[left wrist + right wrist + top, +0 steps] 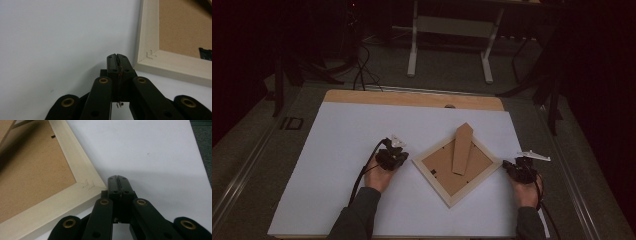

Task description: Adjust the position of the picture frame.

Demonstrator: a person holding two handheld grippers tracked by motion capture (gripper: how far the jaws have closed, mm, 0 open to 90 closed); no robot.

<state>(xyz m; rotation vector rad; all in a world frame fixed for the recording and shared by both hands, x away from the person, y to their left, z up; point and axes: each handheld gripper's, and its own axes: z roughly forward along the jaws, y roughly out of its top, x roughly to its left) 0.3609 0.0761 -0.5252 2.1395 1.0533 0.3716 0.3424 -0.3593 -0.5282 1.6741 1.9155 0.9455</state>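
While lying face-down on the white table sheet [342, 150]: picture frame [451, 192] is sitting cornerwise between both grippers.
Left gripper [398, 156]: jaws pressing together, empty, hovering beside frame's left corner.
Right gripper [511, 167]: jaws pressing together, empty, pointing at right corner.

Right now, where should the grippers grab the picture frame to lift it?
Probably the pale wooden rim of the picture frame, taken at its left and right corners. It lies face-down, turned like a diamond, with the left gripper and right gripper beside those corners. Their jaws are shut and must open first.
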